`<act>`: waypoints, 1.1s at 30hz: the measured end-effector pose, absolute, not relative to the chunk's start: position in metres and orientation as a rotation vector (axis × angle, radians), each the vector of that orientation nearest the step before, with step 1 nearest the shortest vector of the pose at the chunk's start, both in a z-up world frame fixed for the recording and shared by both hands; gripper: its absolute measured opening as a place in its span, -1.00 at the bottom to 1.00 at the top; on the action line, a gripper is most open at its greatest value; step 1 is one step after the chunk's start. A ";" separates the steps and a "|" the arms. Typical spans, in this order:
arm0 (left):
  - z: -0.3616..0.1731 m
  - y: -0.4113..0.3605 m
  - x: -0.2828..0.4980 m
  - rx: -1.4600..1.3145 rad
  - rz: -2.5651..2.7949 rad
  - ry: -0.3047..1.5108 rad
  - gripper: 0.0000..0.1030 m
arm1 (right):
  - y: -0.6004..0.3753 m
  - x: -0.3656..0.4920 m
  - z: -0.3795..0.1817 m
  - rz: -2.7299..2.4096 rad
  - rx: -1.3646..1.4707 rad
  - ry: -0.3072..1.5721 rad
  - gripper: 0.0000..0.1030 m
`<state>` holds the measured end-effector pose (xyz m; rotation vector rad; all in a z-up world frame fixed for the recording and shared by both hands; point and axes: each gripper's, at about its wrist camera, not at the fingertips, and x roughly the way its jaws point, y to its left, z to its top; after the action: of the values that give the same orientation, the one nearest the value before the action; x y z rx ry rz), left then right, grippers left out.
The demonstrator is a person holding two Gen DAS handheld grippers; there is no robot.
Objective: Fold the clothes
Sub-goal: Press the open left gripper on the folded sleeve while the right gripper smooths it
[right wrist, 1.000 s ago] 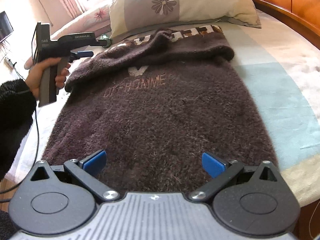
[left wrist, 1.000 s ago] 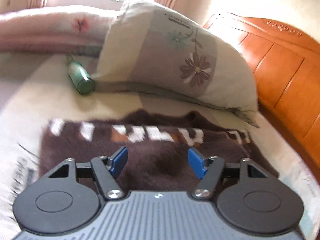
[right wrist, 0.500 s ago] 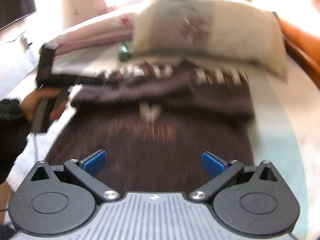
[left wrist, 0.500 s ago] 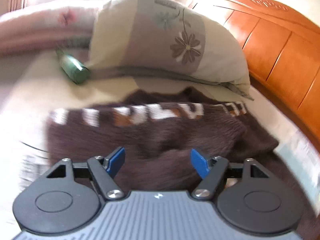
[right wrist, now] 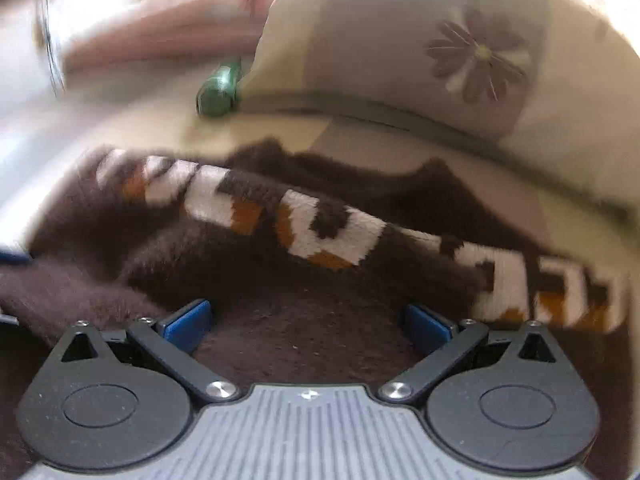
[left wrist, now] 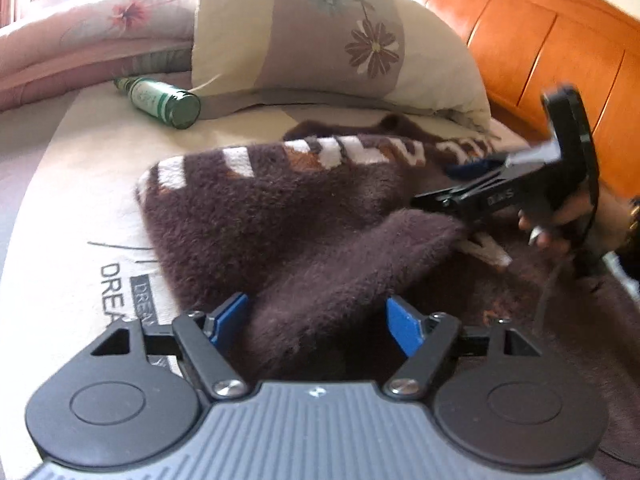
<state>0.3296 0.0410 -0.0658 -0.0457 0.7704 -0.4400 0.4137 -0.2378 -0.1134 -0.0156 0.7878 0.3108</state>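
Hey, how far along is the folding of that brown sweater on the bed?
Early. Done: one sleeve already lies folded across the brown sweater, near its patterned band. In hand: nothing is gripped; the left gripper has just been opening around the sleeve without pinching it, and the right gripper hovers open over the chest. Left: the other side and the body folds; the sweater is mostly spread out on the bed sheet.

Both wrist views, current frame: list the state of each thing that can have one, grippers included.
Left gripper: open, jaws have just been opening, straddling a fold, pads not pressing.
Right gripper: open, low over the fabric, nothing gripped.
Brown sweater: lying on the bed, partly folded, rumpled.
Green bottle: lying on its side beside the pillow.
Pillow: propped near the headboard.
Bedsheet: spread flat.
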 end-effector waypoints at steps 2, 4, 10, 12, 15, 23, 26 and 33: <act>-0.055 0.046 0.332 -0.068 -0.461 0.722 0.49 | -0.245 0.412 -0.103 0.307 0.005 0.800 1.00; -0.048 0.046 0.346 -0.077 -0.479 0.681 0.53 | -0.239 0.413 -0.089 0.305 -0.003 0.779 1.00; -0.075 0.037 0.420 -0.047 -0.351 0.771 0.50 | -0.193 0.452 -0.103 0.270 -0.112 0.811 1.00; -0.082 0.037 0.427 -0.034 -0.329 0.794 0.50 | -0.196 0.461 -0.114 0.255 -0.121 0.813 1.00; -0.068 0.040 0.417 -0.059 -0.339 0.812 0.50 | -0.205 0.459 -0.100 0.263 -0.072 0.846 1.00; -0.064 0.027 0.357 -0.017 -0.410 0.848 0.55 | -0.228 0.397 -0.101 0.309 -0.105 0.884 1.00; -0.074 0.013 0.343 0.125 -0.394 0.839 0.55 | -0.240 0.391 -0.099 0.314 -0.043 0.875 1.00; -0.074 0.021 0.331 0.011 -0.402 0.833 0.60 | -0.260 0.385 -0.094 0.294 0.042 0.885 1.00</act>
<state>0.3306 0.0208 -0.0739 0.0105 0.8328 -0.4018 0.3855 -0.2602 -0.0944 0.0417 0.8854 0.2940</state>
